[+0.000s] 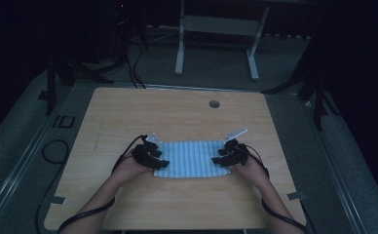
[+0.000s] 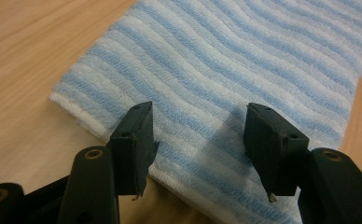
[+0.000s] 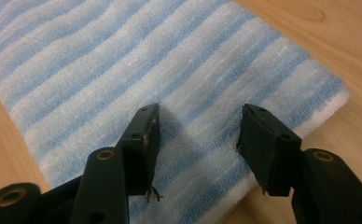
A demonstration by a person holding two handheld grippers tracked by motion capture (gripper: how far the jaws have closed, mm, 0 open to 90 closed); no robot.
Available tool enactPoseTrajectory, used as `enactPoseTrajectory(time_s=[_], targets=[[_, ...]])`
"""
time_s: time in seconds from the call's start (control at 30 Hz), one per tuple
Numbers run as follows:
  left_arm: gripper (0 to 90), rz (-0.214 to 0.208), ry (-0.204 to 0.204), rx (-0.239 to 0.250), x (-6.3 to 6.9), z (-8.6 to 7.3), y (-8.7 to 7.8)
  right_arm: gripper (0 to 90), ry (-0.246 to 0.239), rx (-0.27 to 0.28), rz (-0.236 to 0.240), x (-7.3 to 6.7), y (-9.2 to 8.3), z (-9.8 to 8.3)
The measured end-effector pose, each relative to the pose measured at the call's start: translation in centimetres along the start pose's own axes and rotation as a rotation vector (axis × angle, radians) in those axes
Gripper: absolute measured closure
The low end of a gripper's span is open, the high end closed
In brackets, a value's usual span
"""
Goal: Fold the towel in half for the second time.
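Two grippers: left gripper (image 1: 159, 158) and right gripper (image 1: 222, 155), at opposite short ends of the towel.
Towel (image 1: 191, 159): blue-striped, folded flat, middle of the tabletop (image 1: 177, 109), nearer its front edge.
Jaws: both pairs parted, apparently just above the cloth, pinching nothing.

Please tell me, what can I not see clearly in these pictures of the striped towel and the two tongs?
- High view: the jaws of the left tongs and right tongs are too small and dark to tell whether they touch the towel.
- Left gripper view: the towel's far end is cut off by the picture edge.
- Right gripper view: the towel's far end is cut off likewise.
- All views: the towel's underside and layer count are hidden.
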State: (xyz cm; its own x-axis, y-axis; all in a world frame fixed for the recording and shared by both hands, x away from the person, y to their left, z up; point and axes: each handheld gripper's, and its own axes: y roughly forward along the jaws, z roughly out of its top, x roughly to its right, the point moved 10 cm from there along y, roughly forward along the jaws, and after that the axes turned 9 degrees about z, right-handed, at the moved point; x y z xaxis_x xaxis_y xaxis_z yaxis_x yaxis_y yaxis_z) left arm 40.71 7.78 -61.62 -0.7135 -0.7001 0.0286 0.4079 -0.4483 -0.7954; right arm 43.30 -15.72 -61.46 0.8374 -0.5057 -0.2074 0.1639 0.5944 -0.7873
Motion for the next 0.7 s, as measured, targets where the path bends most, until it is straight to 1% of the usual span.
enactPoseTrajectory(time_s=[0.07, 0.1, 0.13, 0.17, 0.2, 0.23, 0.27, 0.3, 0.33, 0.37, 0.43, 0.47, 0.5, 0.53, 0.63, 0.7], targets=[[42.9, 0.007, -0.007, -0.002, -0.5, 0.0, 0.0, 47.3, 0.000, 0.002, -0.002, 0.3, 0.4, 0.6], [42.9, 0.007, -0.007, -0.002, -0.5, 0.0, 0.0, 47.3, 0.000, 0.002, -0.002, 0.3, 0.4, 0.6], [42.9, 0.009, -0.010, 0.000, -1.0, 0.1, 0.1, 47.3, 0.002, 0.000, -0.002, 0.4, 0.6, 0.9], [43.0, 0.010, -0.022, 0.000, -1.5, 0.2, 0.1, 47.2, -0.001, -0.004, -0.004, 0.9, 1.0, 1.7], [43.1, 0.010, -0.022, 0.000, -1.5, 0.2, 0.1, 47.2, -0.001, -0.004, -0.004, 0.9, 1.0, 1.7], [43.3, 0.020, -0.028, -0.004, -2.1, 0.3, 0.2, 47.2, 0.006, -0.001, -0.002, 1.1, 1.3, 2.1], [43.3, 0.020, -0.028, -0.004, -2.1, 0.3, 0.2, 47.2, 0.006, -0.001, -0.002, 1.1, 1.3, 2.1], [43.3, 0.027, -0.028, -0.014, -2.6, 0.4, 0.2, 47.2, 0.011, 0.005, 0.000, 1.3, 1.6, 2.6], [43.3, 0.027, -0.028, -0.014, -2.6, 0.4, 0.2, 47.2, 0.011, 0.005, 0.000, 1.3, 1.6, 2.6], [43.3, 0.034, -0.024, -0.016, -2.9, 0.5, 0.2, 47.2, 0.013, 0.009, 0.001, 1.4, 1.7, 2.8], [43.3, 0.034, -0.026, -0.023, -3.5, 0.6, 0.3, 47.1, 0.025, 0.013, 0.005, 1.7, 2.1, 3.4], [43.3, 0.039, -0.027, -0.025, -3.7, 0.7, 0.3, 47.1, 0.025, 0.013, 0.005, 1.7, 2.1, 3.4], [43.2, 0.049, -0.026, -0.027, -4.1, 0.8, 0.4, 46.6, 0.031, 0.011, 0.007, 1.8, 2.3, 3.7], [43.2, 0.047, -0.034, -0.027, -4.2, 0.8, 0.4, 46.6, 0.031, 0.011, 0.007, 1.8, 2.3, 3.7], [43.3, 0.052, -0.037, -0.035, -4.8, 1.0, 0.6, 46.6, 0.037, 0.008, 0.008, 2.0, 2.5, 4.1], [43.3, 0.055, -0.038, -0.034, -4.9, 1.1, 0.6, 46.6, 0.037, 0.006, 0.008, 2.2, 2.5, 4.3]])
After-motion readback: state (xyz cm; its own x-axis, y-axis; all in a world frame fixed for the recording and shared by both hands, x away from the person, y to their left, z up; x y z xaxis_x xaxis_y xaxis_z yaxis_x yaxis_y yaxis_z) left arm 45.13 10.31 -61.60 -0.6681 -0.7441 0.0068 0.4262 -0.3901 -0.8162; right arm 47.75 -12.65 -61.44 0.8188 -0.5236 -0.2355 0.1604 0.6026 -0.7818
